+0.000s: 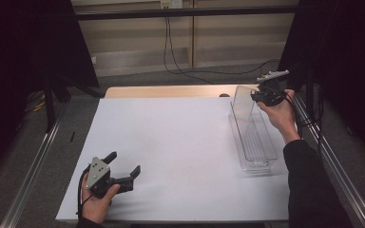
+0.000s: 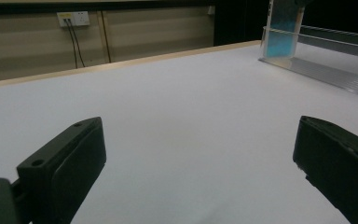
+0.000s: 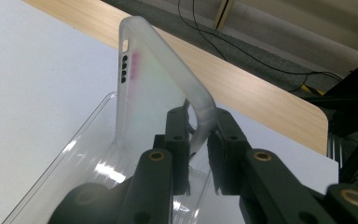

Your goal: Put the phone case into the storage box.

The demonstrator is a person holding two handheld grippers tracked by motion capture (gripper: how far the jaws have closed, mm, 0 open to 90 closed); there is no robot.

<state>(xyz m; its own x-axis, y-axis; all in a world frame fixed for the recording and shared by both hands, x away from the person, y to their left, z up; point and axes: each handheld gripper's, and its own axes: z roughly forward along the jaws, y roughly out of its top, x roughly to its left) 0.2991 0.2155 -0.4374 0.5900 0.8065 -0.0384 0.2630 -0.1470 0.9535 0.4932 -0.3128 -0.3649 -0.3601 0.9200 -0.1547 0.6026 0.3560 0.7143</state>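
A white sheet covers most of the table, whose pale wood edge shows as a strip along the top of the sheet in the high view. Grey carpet lies beyond it, and black cables hang from a wall socket at the top centre down to the floor. Dark curtains fill the upper left and upper right corners, and metal rails run down both sides of the frame.

At the right of the high view a clear plastic tray lies lengthwise on the sheet. A translucent phone case stands upright at the tray's far end, in the upper right of the frame. The right gripper has its jaws nearly shut on the rounded edge of the case; in the right gripper view the case rises from the centre to the upper left, with both pads pressed against its corner.

In the lower left of the high view the left gripper rests low over the sheet, its jaws spread wide with nothing between them. Its own view shows the tray and case at upper right
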